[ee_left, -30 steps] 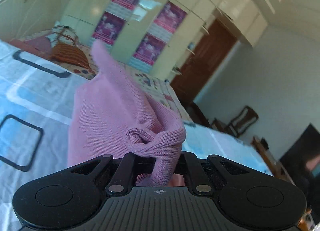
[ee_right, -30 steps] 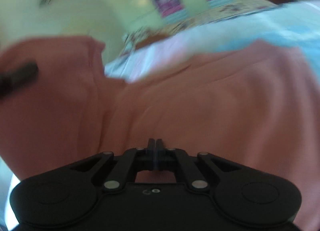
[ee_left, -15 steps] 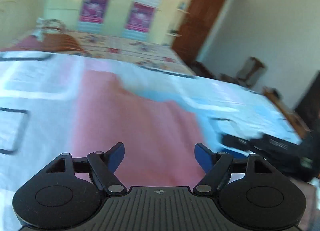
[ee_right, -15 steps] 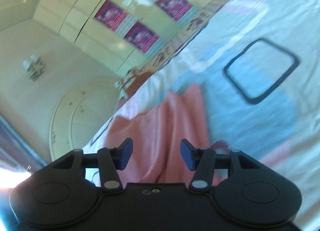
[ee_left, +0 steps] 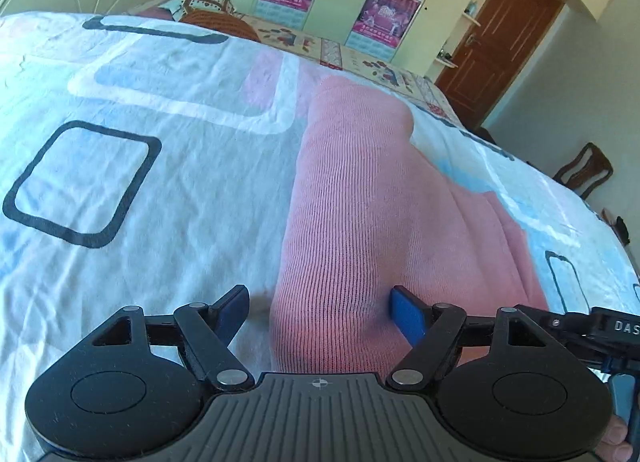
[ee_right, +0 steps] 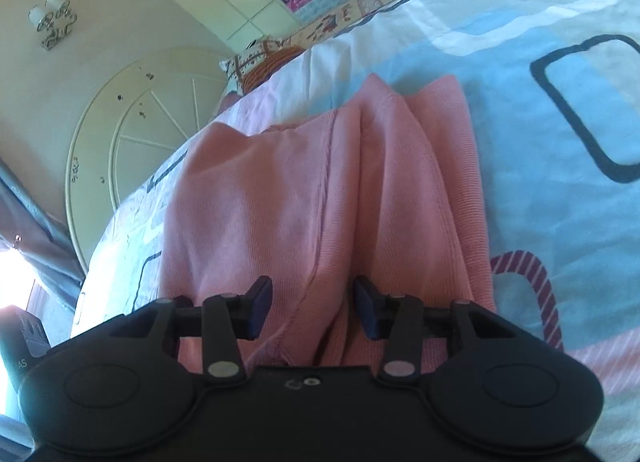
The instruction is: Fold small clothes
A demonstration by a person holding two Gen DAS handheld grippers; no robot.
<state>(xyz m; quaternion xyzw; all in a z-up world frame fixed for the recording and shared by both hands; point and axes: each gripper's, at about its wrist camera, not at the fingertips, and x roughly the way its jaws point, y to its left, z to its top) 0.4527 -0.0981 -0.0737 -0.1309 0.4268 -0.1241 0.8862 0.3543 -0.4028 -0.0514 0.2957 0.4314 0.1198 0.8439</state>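
A pink knit garment lies folded lengthwise on the bed, stretching away from me. It also shows in the right wrist view with long creases and a seam down it. My left gripper is open and empty, its blue pads straddling the near end of the garment. My right gripper is open and empty, low over the garment's near edge. The right gripper's body shows at the right edge of the left wrist view.
The bed sheet is white and light blue with dark rounded squares. Pillows lie at the headboard. Wardrobes with posters, a brown door and a wooden chair stand beyond the bed.
One second ago both grippers were shut on the garment and held it up. Both have since opened and let go. The garment now lies flat on the bed, with both grippers lowered over it.
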